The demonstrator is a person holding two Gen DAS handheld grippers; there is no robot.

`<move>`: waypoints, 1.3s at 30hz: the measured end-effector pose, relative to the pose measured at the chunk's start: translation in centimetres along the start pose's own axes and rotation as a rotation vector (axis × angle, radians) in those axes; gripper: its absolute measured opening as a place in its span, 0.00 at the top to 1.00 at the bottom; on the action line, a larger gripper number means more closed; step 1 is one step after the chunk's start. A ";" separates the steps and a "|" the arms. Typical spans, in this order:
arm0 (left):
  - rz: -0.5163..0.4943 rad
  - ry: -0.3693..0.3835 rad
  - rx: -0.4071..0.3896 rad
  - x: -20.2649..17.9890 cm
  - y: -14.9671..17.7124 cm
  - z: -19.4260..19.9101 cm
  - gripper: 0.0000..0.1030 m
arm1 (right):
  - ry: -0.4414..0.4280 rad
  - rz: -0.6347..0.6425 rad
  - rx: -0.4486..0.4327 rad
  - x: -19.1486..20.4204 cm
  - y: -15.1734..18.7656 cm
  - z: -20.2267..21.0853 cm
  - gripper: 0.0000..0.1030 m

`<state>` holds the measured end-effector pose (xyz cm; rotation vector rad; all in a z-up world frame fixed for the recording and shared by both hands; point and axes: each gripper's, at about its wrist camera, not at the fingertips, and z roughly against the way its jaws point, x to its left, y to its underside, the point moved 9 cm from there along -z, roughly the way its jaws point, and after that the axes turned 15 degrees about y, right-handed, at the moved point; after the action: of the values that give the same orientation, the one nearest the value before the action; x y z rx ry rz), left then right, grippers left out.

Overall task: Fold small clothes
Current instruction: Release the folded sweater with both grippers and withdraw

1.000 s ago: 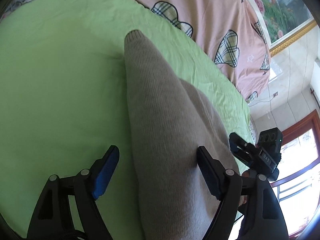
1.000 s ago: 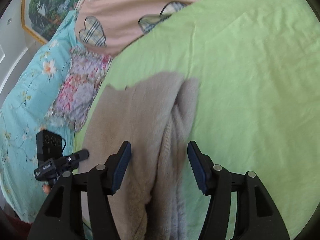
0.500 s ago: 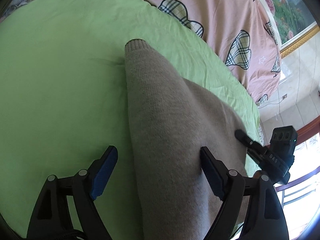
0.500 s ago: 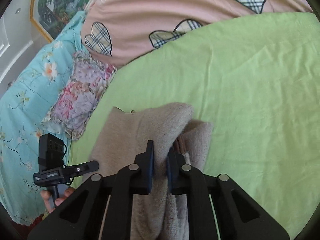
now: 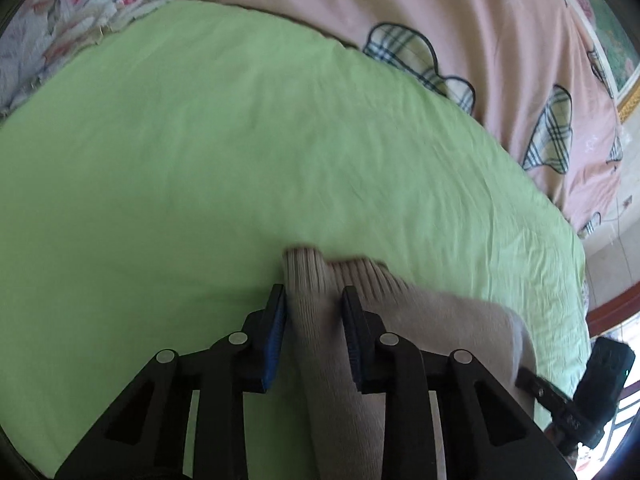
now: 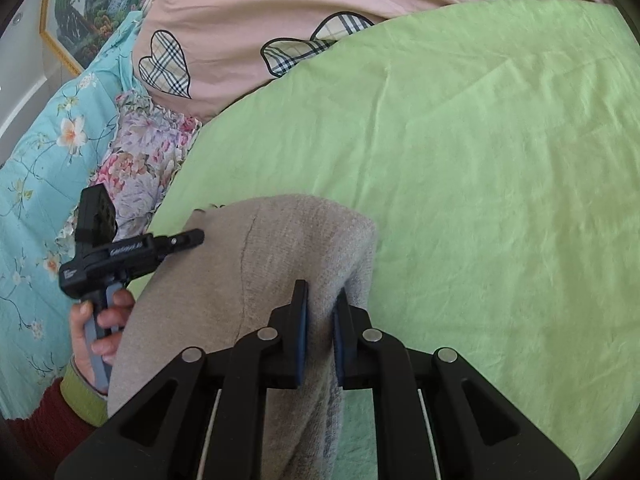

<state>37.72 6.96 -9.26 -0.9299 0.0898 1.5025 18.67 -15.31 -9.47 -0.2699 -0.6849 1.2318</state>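
Our left gripper [image 5: 314, 312], spread wide a second ago, has now clamped the sweater's [image 5: 400, 320] ribbed cuff [image 5: 304, 276] between its fingers, just above the green sheet [image 5: 200, 160]. Our right gripper [image 6: 320, 312] still pinches a bunched fold of sweater [image 6: 280, 248], which now drapes left of its fingers.

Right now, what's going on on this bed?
A person is folding a beige knit sweater on the green sheet, with a handheld claw in each hand. The left claw is shut on the ribbed cuff end of the sweater. The right claw is shut on a bunched fold of the same garment. The sweater is not yet a neat folded stack. A pink quilt with plaid hearts lies beyond the sheet.
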 end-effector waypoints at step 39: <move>-0.232 -0.128 0.016 -5.6 27.0 12.0 0.63 | -0.017 0.011 -0.011 2.7 14.8 11.2 0.61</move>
<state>7.82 4.02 -10.47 -0.8010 -0.0960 1.3395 0.84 -9.77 -7.91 -0.2726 -0.7056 1.2422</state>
